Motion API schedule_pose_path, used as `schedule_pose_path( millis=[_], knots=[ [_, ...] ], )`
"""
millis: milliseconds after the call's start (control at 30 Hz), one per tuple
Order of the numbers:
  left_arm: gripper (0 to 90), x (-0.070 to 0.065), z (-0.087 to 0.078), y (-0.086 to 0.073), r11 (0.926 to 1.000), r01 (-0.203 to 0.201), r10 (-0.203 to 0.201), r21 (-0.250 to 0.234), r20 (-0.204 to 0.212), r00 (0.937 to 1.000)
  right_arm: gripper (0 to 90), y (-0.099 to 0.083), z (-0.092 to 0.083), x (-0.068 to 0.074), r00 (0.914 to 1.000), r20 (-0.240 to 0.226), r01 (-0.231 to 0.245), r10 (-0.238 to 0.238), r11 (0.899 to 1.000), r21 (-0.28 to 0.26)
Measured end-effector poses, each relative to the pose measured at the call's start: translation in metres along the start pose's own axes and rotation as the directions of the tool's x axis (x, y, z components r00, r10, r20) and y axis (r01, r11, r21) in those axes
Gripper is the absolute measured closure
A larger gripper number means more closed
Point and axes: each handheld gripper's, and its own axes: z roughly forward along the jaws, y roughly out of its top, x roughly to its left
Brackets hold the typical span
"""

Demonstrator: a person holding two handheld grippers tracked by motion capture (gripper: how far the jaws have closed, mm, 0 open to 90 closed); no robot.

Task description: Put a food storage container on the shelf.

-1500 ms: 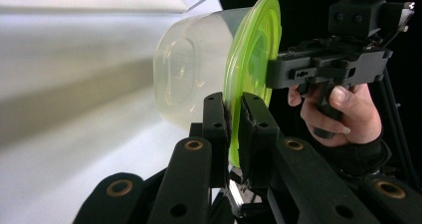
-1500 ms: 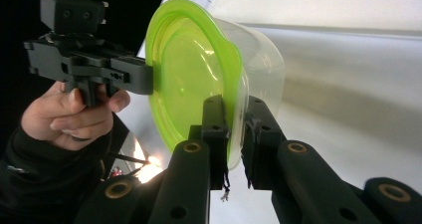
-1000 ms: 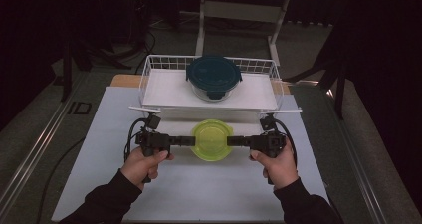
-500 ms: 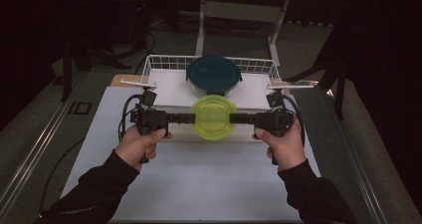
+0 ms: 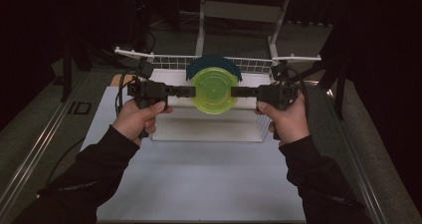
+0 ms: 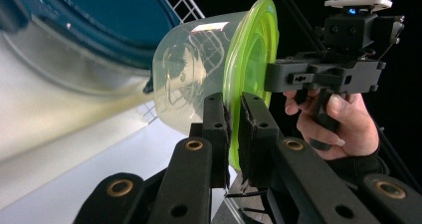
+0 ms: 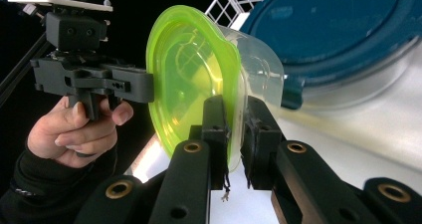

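left gripper (image 5: 188, 90) & right gripper (image 5: 235, 91) both clamped on green-lidded tub (image 5: 214, 90) rim, one each side; tub betw. them, blue-lidded tub (image 5: 214, 63) just behind, in wire basket (image 5: 254, 64).

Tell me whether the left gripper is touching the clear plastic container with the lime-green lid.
Touching. In the left gripper view, the left gripper has both jaws clamped on the rim of the clear plastic container with the lime-green lid.

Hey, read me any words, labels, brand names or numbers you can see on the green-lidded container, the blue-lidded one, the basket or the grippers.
No readable text.
Green-lidded container: raised marks on the clear wall, too blurred to read.
Blue-lidded container: plain lid, no print seen.
Wire basket: no label.
Left gripper and right gripper: no lettering visible.
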Motion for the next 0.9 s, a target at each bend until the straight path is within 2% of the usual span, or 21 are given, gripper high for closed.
schedule_pose_path(
  millis=[200, 400, 700, 900],
  knots=[
    [82.4, -0.001, 0.003, 0.021, 0.9999, -0.007, 0.006, -0.01, -0.016, 0.9998, 81.4, 0.02, 0.0, -0.004, 1.0, 0.005, -0.008, 0.008, 1.0, -0.019],
    [82.3, 0.005, 0.006, 0.04, 0.9998, -0.01, 0.01, -0.019, -0.021, 0.9997, 81.4, 0.037, 0.003, -0.007, 0.9996, 0.027, -0.013, 0.014, 0.999, -0.036],
    [82.1, 0.016, 0.014, 0.058, 0.9993, 0.025, -0.026, -0.028, -0.042, 0.9988, 81.3, 0.056, 0.011, -0.017, 0.9978, 0.051, -0.04, 0.042, 0.998, -0.051],
    [82.0, 0.024, 0.021, 0.064, 0.998, 0.055, -0.056, -0.03, -0.05, 0.9971, 81.2, 0.065, 0.016, -0.025, 0.9954, 0.074, -0.058, 0.06, 0.998, -0.04]
  ],
)
